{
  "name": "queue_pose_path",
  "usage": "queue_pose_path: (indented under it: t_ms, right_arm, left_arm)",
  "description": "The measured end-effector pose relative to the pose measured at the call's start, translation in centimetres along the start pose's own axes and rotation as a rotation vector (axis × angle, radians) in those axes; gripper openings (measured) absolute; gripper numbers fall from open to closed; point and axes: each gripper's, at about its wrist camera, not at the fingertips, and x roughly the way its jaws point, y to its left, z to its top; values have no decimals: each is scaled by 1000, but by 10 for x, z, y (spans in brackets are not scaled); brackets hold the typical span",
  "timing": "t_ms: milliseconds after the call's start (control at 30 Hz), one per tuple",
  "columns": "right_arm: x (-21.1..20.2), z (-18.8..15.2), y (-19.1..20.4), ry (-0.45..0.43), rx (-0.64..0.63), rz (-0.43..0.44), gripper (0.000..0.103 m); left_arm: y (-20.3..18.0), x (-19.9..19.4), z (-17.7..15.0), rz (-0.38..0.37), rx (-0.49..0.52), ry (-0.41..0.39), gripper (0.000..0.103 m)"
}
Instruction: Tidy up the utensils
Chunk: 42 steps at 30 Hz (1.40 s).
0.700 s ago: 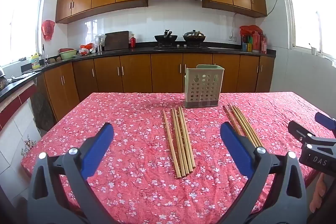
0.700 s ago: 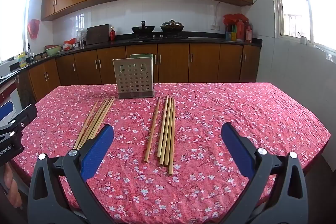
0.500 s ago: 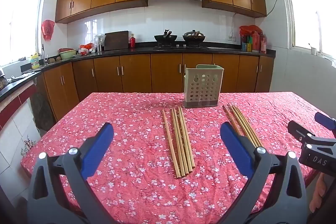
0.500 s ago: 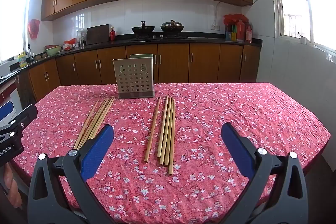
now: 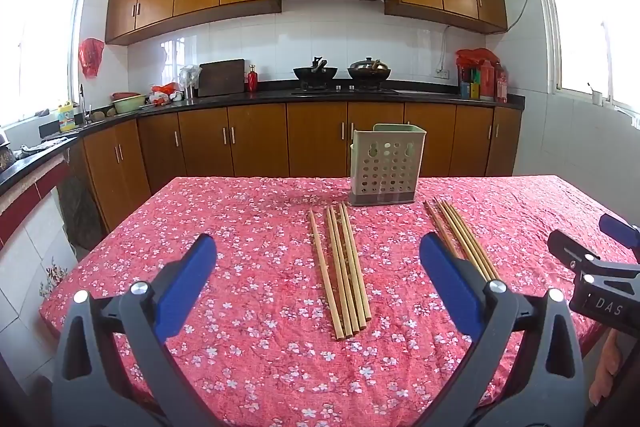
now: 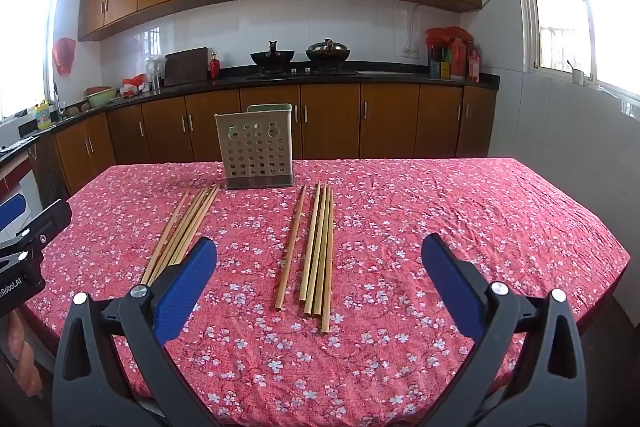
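Left wrist view: left gripper (image 5: 318,277) hanging wide, gripping nothing; right gripper (image 6: 319,277) likewise gaping (neither touching anything). Beyond, two chopstick bundles (image 5: 342,269) (image 6: 316,251) lying lengthwise, aimed toward the perforated holder (image 5: 386,165), probably staged for loading.

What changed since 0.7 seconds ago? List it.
Nothing visibly changed. Both chopstick groups lie flat on the tablecloth in front of the holder, untouched. The left gripper and right gripper remain open above the near edge, holding nothing.
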Motion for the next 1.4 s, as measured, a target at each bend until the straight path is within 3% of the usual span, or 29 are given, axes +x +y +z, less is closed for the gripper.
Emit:
queue_pose_path:
  t_ms: [1400]
  right_arm:
    - [-1,-1,0,-3,2,1,101]
  left_arm:
    - [-3,-2,0,-1,3,1,99]
